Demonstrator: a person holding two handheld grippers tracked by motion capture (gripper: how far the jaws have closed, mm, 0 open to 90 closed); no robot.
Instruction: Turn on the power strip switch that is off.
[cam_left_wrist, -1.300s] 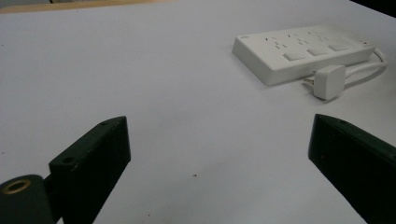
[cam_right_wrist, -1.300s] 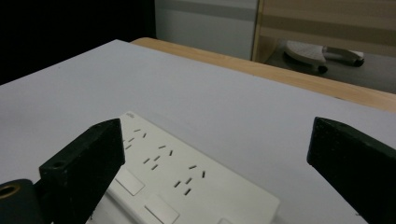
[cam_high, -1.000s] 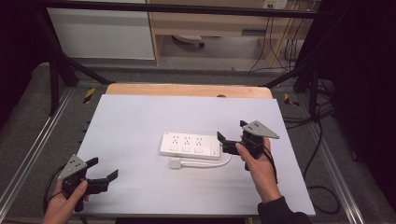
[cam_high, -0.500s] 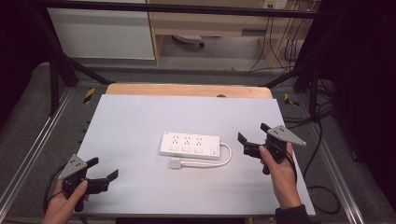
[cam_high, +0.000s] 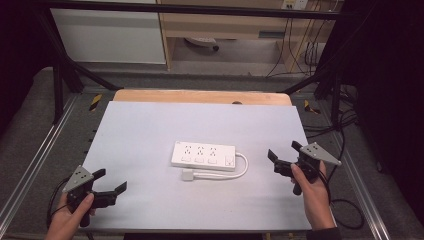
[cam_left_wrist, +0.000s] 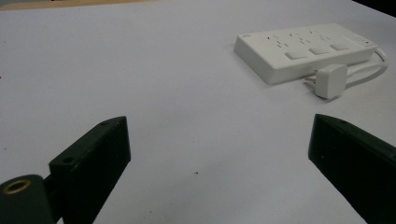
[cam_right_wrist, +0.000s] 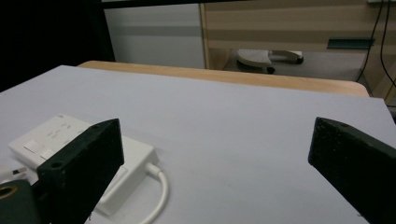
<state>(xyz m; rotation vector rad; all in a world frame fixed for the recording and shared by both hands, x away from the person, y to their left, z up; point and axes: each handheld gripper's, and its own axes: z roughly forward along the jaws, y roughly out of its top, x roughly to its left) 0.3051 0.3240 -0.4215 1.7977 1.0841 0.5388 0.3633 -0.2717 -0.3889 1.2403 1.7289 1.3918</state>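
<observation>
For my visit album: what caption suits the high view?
A person holds the open left gripper and open right gripper apart from a white power strip on the table.

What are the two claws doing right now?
Left gripper: open, holding nothing.
Right gripper: open, holding nothing, beside the white plastic power strip.
</observation>
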